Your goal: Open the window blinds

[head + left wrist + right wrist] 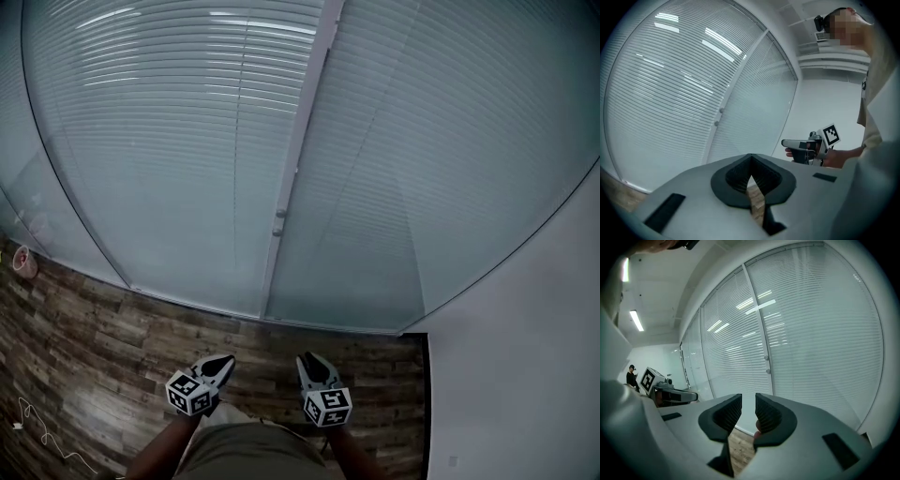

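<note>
White horizontal-slat window blinds (178, 141) across two panes, slats flat (two small knobs (278, 217) on the dividing post), left gripper (223, 361) jaws together, right gripper (311, 360) jaws slightly apart, both empty.

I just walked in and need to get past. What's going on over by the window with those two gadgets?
A person stands on the wooden floor facing a glass wall whose blinds are closed. They hold a gripper in each hand, low in front of the body and aimed towards the glass. The left gripper has its jaws together. The right gripper has its jaws apart with nothing between them. Neither touches the blinds or the small knobs on the post between the panes, so opening has not begun.
</note>
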### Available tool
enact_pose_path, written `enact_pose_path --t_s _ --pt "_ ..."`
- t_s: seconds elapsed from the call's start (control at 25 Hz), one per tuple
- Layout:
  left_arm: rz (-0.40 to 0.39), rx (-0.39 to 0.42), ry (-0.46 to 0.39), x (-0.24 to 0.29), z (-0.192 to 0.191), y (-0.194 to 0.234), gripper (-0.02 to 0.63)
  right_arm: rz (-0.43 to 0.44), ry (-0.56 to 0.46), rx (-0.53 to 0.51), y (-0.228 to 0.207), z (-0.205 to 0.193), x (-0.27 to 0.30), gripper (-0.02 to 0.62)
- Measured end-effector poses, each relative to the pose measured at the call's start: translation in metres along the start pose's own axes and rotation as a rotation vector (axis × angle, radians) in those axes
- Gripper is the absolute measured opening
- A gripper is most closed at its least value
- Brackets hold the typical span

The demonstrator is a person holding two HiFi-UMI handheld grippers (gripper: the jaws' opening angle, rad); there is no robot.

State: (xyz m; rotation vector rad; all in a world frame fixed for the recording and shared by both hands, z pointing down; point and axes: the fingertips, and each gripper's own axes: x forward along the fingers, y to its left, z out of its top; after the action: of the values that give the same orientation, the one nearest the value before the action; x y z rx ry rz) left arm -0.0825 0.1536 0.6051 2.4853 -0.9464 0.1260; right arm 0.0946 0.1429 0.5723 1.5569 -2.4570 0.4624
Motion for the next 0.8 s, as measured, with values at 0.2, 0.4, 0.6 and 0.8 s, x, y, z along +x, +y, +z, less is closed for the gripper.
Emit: enact_pose_path --t_s 0.2,0.4,0.6,0.8 --pt "0.016 -0.021 -0.008 -0.003 -0.005 -0.007 0.012 -0.065 0.000 0.012 -0.023 -0.003 -0.028 0.097" --pt "0.009 -0.013 0.004 -0.003 -0.001 -0.010 0.012 -0.144 0.011 0.038 -0.053 -0.007 -0.059 0.097" --pt "-0.038 0.064 0.058 -0.001 0.004 -0.011 0.012 -0.194 0.012 0.088 -0.056 -0.007 -0.071 0.097" --pt "-0.081 0.034 0.069 0.010 0.006 0.007 0.011 -0.201 -0.001 0.121 -0.047 -0.013 -0.050 0.097"
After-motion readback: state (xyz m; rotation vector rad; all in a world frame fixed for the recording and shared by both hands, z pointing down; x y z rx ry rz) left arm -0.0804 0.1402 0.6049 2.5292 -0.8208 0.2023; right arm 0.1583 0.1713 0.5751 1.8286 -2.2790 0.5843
